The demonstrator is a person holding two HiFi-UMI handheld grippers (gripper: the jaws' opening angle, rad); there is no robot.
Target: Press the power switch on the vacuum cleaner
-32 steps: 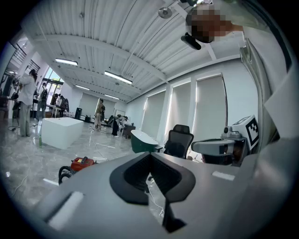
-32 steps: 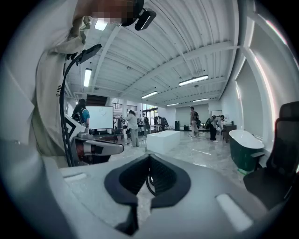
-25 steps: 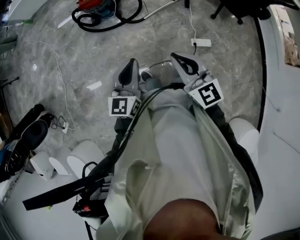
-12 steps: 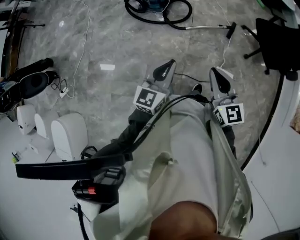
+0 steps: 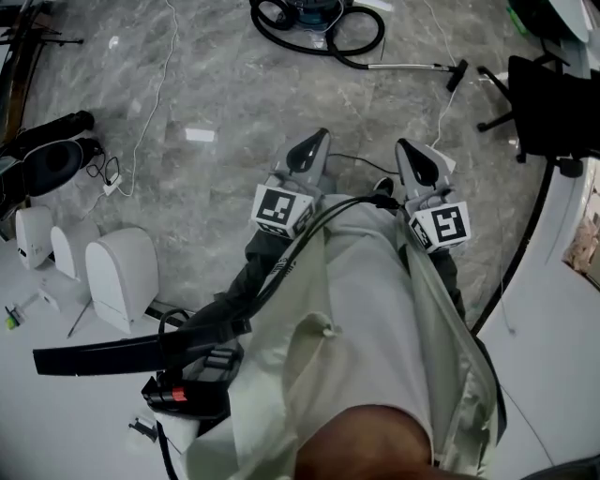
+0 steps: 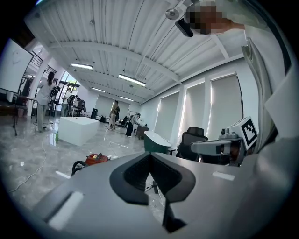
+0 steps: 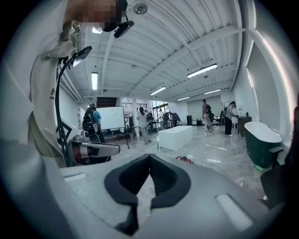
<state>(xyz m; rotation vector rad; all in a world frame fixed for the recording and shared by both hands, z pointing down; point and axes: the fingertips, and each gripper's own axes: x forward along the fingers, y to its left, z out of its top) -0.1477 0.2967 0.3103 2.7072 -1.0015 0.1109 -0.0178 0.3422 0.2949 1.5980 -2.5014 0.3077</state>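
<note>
Marble floor [image 5: 216, 94], grey, veined, glossy; red canister vacuum cleaner [image 6: 97, 159] sits on it well ahead. Jaws of left gripper [image 5: 315, 142] and right gripper [image 5: 411, 150] pressed together, nothing between.

Head view is swinging round over the floor [image 5: 216, 84]. Vacuum cleaner [image 5: 314, 11] is drifting from the upper left to top centre, and its wand [image 5: 408, 66] is now showing whole, down to the nozzle. Office chair [image 5: 548, 103] is sliding from the top edge down the right side. White domed units [image 5: 122, 277] are shifting left and slightly up; black gear [image 5: 52, 159] beside them is climbing toward the upper left. Left tool [image 5: 317, 141] and right tool [image 5: 405, 148] are both travelling rightward in frame, then easing a little back left, keeping their spacing.
</note>
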